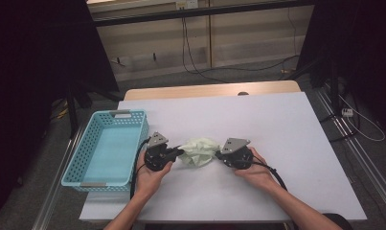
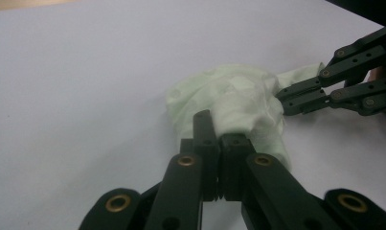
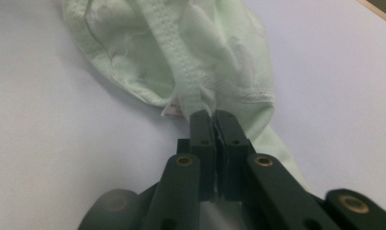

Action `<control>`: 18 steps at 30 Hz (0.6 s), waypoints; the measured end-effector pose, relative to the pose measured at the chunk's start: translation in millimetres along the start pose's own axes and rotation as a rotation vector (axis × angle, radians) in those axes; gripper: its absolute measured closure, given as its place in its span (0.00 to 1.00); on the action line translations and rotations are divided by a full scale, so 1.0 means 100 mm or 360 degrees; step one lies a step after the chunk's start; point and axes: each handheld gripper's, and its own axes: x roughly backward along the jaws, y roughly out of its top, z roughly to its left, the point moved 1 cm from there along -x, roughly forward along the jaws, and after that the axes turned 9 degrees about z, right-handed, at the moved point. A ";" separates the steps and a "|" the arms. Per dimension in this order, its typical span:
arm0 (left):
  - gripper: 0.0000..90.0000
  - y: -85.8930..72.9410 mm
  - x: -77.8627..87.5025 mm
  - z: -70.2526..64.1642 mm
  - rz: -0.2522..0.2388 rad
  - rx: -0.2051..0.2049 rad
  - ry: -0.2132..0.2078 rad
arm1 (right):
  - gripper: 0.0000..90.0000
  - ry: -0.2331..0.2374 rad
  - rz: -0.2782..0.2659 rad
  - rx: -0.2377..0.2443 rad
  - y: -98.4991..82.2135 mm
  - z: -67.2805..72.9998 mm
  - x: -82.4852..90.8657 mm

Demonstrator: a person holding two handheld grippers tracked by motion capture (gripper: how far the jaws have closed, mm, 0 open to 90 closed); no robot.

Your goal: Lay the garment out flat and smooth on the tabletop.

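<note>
**Pinching a pale green garment from both ends**

Crumpled pale green garment point(image 1: 199, 151) is seen at lower centre of the high view, bunched on the white table cover point(image 1: 277, 134), between the two grippers. Stitched seams and a small label are visible in the right gripper view point(image 3: 181, 52).

Left gripper point(image 1: 180, 153): jaws closed tight, a fold of the cloth is pinched at the tips point(image 2: 222, 139). Right gripper point(image 1: 218, 154): jaws likewise closed on a seam edge point(image 3: 213, 120); its black linkage is also seen at right edge of the left gripper view point(image 2: 282, 99), tips buried in the fabric.

Each gripper is held by a hand entering from the bottom edge.

Light blue basket point(image 1: 80, 167) is placed at left of frame, well apart from the cloth.
</note>
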 end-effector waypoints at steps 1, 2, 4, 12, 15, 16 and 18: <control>0.98 0.00 0.01 0.00 -0.0005 0.0011 -0.0016 | 0.99 0.0007 -0.0013 -0.0016 0.00 -0.01 0.01; 0.98 0.00 0.02 0.02 -0.0016 0.0025 -0.0041 | 0.99 0.0013 -0.0037 -0.0033 0.00 -0.02 0.03; 0.98 0.01 0.04 0.04 -0.0033 0.0040 -0.0037 | 0.99 0.0023 -0.0092 -0.0068 0.02 -0.04 0.08; 0.98 0.03 0.08 0.02 -0.0073 0.0049 -0.0078 | 1.00 0.0027 -0.0255 -0.0162 0.05 -0.13 0.36; 0.98 0.04 0.09 -0.04 -0.0075 0.0045 -0.0101 | 1.00 0.0010 -0.0292 -0.0187 0.05 -0.19 0.45; 0.98 0.04 0.09 -0.05 -0.0083 0.0062 -0.0111 | 1.00 0.0006 -0.0301 -0.0190 0.05 -0.19 0.47; 0.98 0.05 0.11 -0.09 -0.0104 0.0071 -0.0145 | 1.00 -0.0006 -0.0320 -0.0198 0.05 -0.21 0.52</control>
